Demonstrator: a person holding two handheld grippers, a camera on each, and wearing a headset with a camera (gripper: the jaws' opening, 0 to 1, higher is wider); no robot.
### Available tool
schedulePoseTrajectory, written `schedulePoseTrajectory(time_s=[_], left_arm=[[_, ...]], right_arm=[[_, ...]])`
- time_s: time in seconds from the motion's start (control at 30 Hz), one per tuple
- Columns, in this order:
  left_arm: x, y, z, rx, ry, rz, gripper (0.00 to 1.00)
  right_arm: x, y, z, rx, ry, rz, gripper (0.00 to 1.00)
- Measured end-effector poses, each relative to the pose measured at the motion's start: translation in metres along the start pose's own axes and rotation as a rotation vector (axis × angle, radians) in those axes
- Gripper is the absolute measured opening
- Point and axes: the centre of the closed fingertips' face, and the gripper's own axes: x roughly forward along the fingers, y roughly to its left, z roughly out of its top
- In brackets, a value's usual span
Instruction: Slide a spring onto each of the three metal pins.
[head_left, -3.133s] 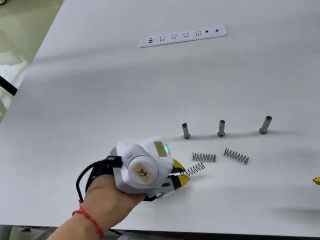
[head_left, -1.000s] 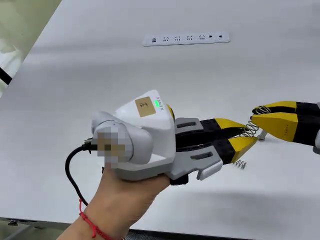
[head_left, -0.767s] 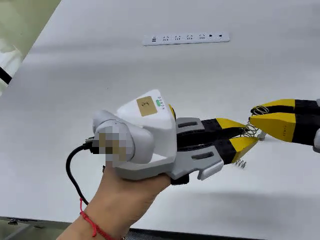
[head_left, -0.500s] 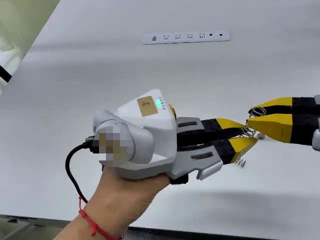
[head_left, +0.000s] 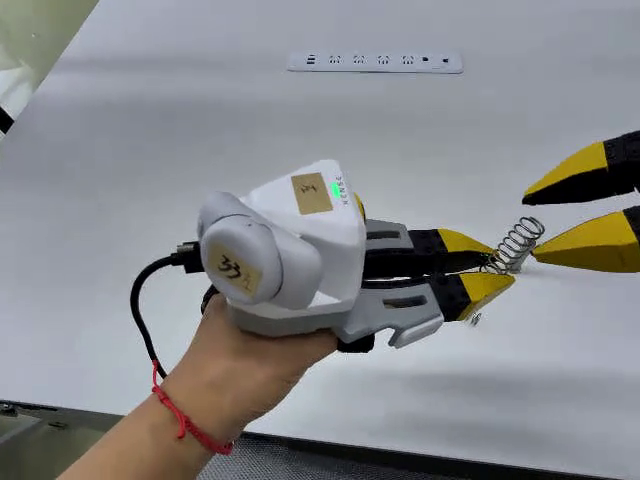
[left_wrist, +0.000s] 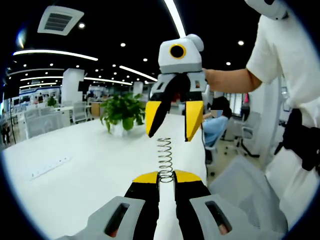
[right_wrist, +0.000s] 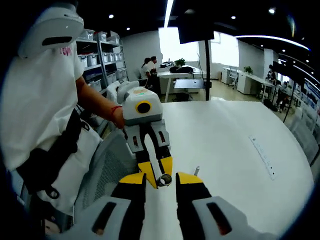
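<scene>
My left gripper is held above the white table, shut on one end of a steel spring. The spring sticks out up and to the right, toward my right gripper, which stands open with its yellow fingers on either side of the free end. In the left gripper view the spring rises from my shut jaws toward the open right gripper. The right gripper view has the spring end-on between my open fingers, with one metal pin upright on the table behind. Another spring lies under the left gripper.
A white power strip lies at the far side of the table, and also appears as the power strip to the right. The table's near edge runs just below the hand. Chairs, shelves and people stand in the room beyond.
My left gripper took a spring off the table and raised it. The right gripper, closed around the spring's far end a moment ago, has opened its jaws and drawn slightly right.
</scene>
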Motion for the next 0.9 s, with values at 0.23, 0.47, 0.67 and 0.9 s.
schedulePoseTrajectory(time_s=[0.23, 0.47, 0.67, 0.9], left_arm=[[0.003, -0.003, 0.000, 0.012, -0.007, -0.013, 0.10], [0.002, -0.001, 0.002, 0.009, -0.027, -0.009, 0.10], [0.001, -0.001, 0.002, 0.001, -0.037, -0.009, 0.10], [0.000, -0.001, 0.003, 0.000, -0.047, -0.009, 0.10]], right_arm=[[0.012, 0.001, -0.011, -0.199, 0.242, 0.124, 0.24], [0.015, 0.000, -0.012, -0.255, 0.317, 0.177, 0.19], [0.015, 0.001, -0.016, -0.272, 0.345, 0.190, 0.17], [0.017, 0.002, -0.019, -0.289, 0.367, 0.199, 0.13]])
